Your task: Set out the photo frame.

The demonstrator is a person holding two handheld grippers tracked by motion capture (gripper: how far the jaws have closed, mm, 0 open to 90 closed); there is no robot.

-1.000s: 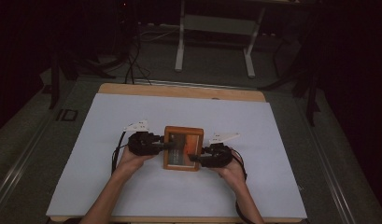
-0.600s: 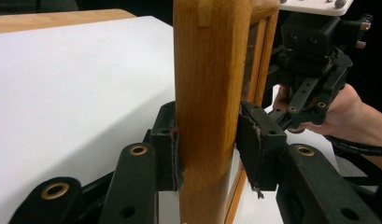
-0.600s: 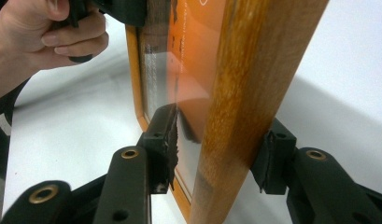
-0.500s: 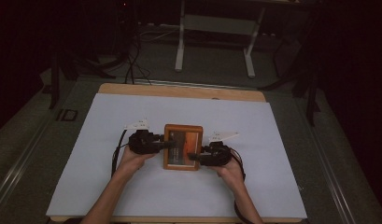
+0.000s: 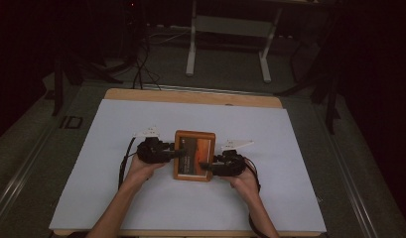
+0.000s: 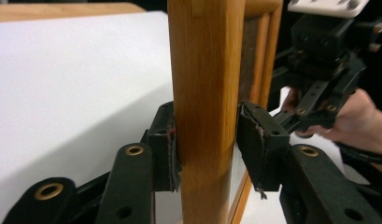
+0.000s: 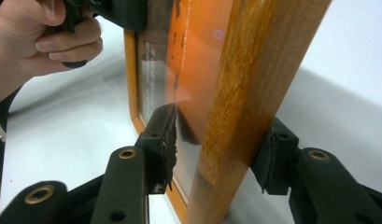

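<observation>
A wooden picture frame (image 5: 194, 155) with an orange picture under glass sits at mid-table between my two grippers. My left gripper (image 5: 178, 152) is shut on its left rail. In the left gripper view both pads press the wooden rail (image 6: 207, 93) at my left gripper (image 6: 205, 149). My right gripper (image 5: 206, 166) is shut on the frame's right rail, nearer the front corner. In the right gripper view the rail (image 7: 258, 93) stands between the jaws of my right gripper (image 7: 219, 149), one pad on the glass and the other behind the wood.
A white sheet (image 5: 141, 124) covers the wooden table (image 5: 190, 96), with bare room on every side of the frame. Beyond the far edge are a dark floor, cables (image 5: 141, 59) and the legs of a metal stand (image 5: 225, 29).
Both grippers hold the same places on the frame. The glass shows more orange now, as if the frame has tipped slightly.
</observation>
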